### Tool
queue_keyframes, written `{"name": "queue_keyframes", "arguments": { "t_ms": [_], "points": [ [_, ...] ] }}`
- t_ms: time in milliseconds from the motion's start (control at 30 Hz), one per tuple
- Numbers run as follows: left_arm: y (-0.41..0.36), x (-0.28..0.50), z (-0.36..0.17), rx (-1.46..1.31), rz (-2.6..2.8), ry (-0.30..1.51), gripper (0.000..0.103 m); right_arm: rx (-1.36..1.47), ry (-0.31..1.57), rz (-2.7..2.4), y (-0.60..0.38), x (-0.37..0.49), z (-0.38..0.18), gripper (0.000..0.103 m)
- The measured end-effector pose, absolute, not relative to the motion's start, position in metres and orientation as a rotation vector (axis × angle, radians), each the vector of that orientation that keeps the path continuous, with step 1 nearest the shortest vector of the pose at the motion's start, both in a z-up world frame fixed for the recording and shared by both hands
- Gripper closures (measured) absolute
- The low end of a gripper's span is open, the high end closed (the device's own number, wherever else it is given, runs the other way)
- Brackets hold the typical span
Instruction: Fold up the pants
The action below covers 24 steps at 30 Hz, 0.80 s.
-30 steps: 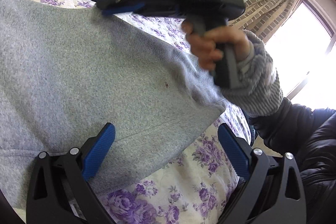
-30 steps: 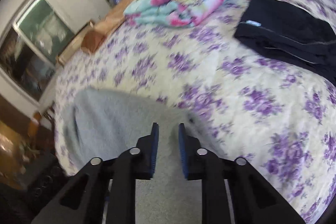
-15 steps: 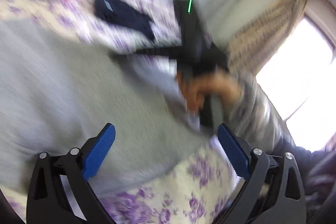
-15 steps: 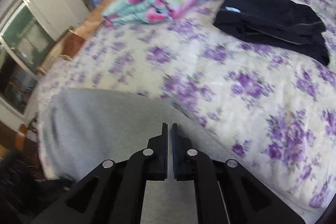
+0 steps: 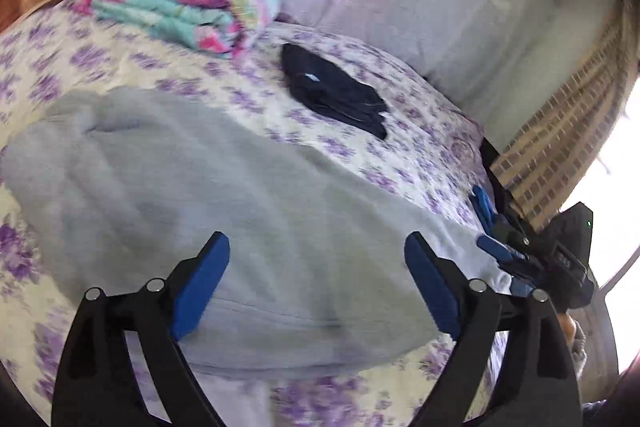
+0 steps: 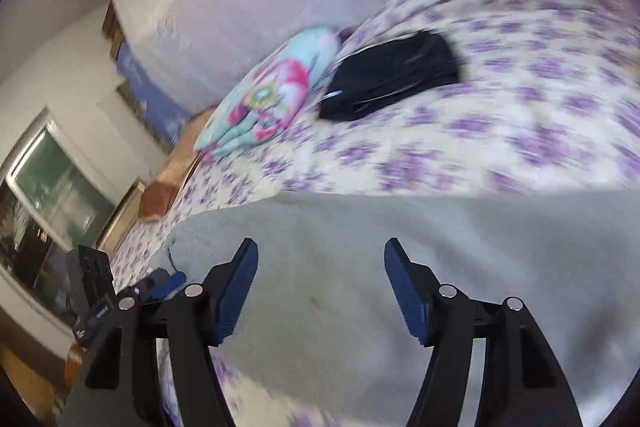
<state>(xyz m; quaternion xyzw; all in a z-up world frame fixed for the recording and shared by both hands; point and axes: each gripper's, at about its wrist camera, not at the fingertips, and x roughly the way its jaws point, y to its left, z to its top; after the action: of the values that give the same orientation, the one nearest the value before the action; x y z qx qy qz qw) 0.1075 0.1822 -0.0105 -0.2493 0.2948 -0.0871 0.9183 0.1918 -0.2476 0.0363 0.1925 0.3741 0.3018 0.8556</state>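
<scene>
Grey pants (image 5: pixel 224 203) spread on bed (image 5: pixel 132 63); left gripper (image 5: pixel 316 287) spread wide, closing slightly, empty; right gripper (image 6: pixel 320 291) just opening, seemingly empty.

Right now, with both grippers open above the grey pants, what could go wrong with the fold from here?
1. The grey pants still show a ridge near the far end; folding over it could lock in a lumpy crease.
2. The right gripper has just opened with nothing between its jaws, so the released layer may slide out of line.
3. The left gripper and right gripper sit close together at the near edge and could collide on the next grasp.
</scene>
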Motion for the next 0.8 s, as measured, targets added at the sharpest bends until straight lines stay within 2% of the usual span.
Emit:
{"name": "queue_keyframes", "arguments": {
  "t_ms": [100,233,400,567,633,667,733,800],
  "points": [
    [0.146,0.112,-0.012,-0.475,-0.252,0.624,0.012,0.531,0.788,0.469,-0.328,0.164,0.022,0.036],
    [0.113,0.122,-0.031,-0.451,-0.273,0.676,0.011,0.751,0.789,0.327,-0.387,0.154,-0.015,0.035],
    [0.103,0.129,-0.055,-0.420,-0.244,0.727,0.010,1.041,0.851,0.389,-0.401,0.195,-0.063,0.036],
    [0.096,0.128,-0.058,-0.370,-0.233,0.724,0.008,1.078,0.807,0.365,-0.395,0.225,-0.070,0.039],
    [0.096,0.129,-0.058,-0.365,-0.236,0.723,0.007,1.051,0.781,0.325,-0.394,0.226,-0.072,0.057],
    [0.097,0.129,-0.058,-0.369,-0.239,0.721,0.007,1.047,0.761,0.322,-0.398,0.224,-0.072,0.072],
    [0.099,0.127,-0.057,-0.382,-0.247,0.719,0.007,0.936,0.714,0.295,-0.390,0.218,-0.059,0.076],
    [0.102,0.123,-0.055,-0.391,-0.249,0.717,0.007,0.683,0.653,0.253,-0.365,0.211,-0.025,0.078]
  ]
}}
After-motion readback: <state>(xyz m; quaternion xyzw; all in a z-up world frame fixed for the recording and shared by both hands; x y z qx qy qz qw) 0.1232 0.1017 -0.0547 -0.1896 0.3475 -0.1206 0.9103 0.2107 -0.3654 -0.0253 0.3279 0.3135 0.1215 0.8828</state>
